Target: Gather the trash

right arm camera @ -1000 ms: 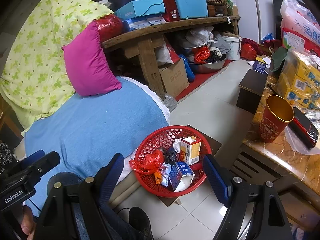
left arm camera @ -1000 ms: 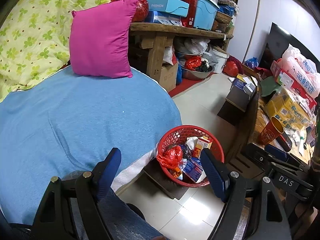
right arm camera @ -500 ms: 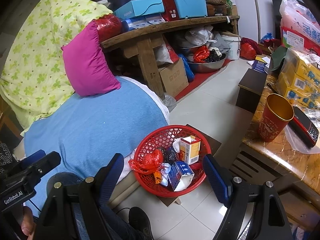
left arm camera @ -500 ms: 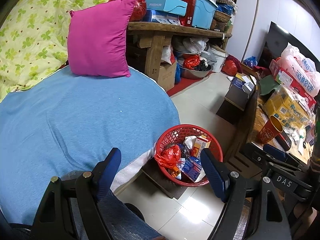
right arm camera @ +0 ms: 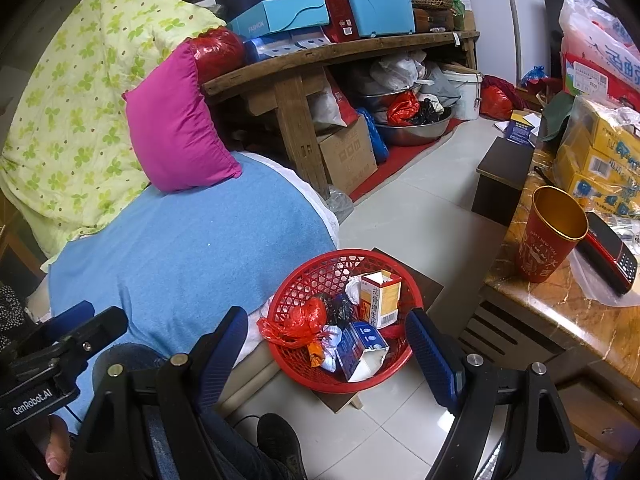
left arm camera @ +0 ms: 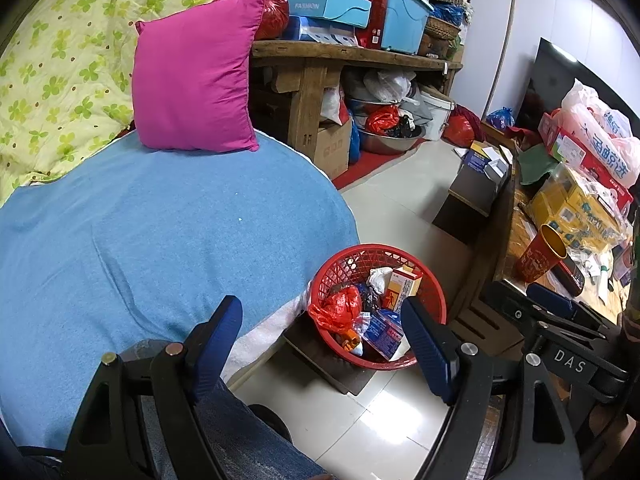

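Trash (right arm camera: 344, 328) sits piled in the red basket (right arm camera: 316, 272) at lower centre of both frames, beside the blue bed (left arm camera: 160, 248), while my left gripper (left arm camera: 320, 336) and right gripper (right arm camera: 328, 344) hover released and empty; a careless reach could tip the basket.

A cluttered home bedroom: bed (left arm camera: 160, 240), pink pillow (left arm camera: 192, 80), floral quilt (left arm camera: 60, 60), box-laden wooden bench (right arm camera: 340, 52).

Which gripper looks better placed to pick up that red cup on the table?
Probably the right gripper: open and empty, with the red cup close on its side; the left gripper sees it farther off.
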Demonstrator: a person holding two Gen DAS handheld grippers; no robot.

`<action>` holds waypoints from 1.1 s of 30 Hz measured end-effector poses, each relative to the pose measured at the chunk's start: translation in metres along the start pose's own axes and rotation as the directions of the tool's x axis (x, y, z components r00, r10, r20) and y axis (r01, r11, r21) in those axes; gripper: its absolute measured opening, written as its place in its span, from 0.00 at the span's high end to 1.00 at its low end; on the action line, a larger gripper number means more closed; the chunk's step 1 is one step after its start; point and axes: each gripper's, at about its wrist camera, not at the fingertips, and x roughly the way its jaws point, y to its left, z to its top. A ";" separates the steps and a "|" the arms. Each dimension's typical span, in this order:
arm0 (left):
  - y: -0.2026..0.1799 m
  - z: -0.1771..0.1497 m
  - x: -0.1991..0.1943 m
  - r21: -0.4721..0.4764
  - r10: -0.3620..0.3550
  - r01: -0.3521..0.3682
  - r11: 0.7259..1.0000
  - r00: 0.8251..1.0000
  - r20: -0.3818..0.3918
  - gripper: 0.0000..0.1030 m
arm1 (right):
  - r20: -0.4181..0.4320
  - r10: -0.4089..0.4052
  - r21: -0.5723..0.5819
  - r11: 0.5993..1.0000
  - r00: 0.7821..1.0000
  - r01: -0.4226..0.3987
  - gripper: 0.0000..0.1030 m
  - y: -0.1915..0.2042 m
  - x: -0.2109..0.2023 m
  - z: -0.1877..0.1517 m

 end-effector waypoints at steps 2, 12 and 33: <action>-0.001 0.000 0.000 0.002 -0.001 0.001 1.000 1.000 -0.003 0.21 | -0.001 0.001 0.003 1.000 1.000 -0.001 0.19 0.000 0.001 0.000; -0.005 -0.001 0.003 0.011 -0.006 0.006 1.000 1.000 -0.011 0.21 | -0.006 0.001 0.000 1.000 1.000 -0.001 0.19 0.001 0.002 -0.001; -0.005 -0.001 0.004 0.012 -0.005 0.005 1.000 1.000 -0.014 0.21 | -0.004 -0.002 0.002 1.000 1.000 0.002 0.19 -0.002 0.003 -0.003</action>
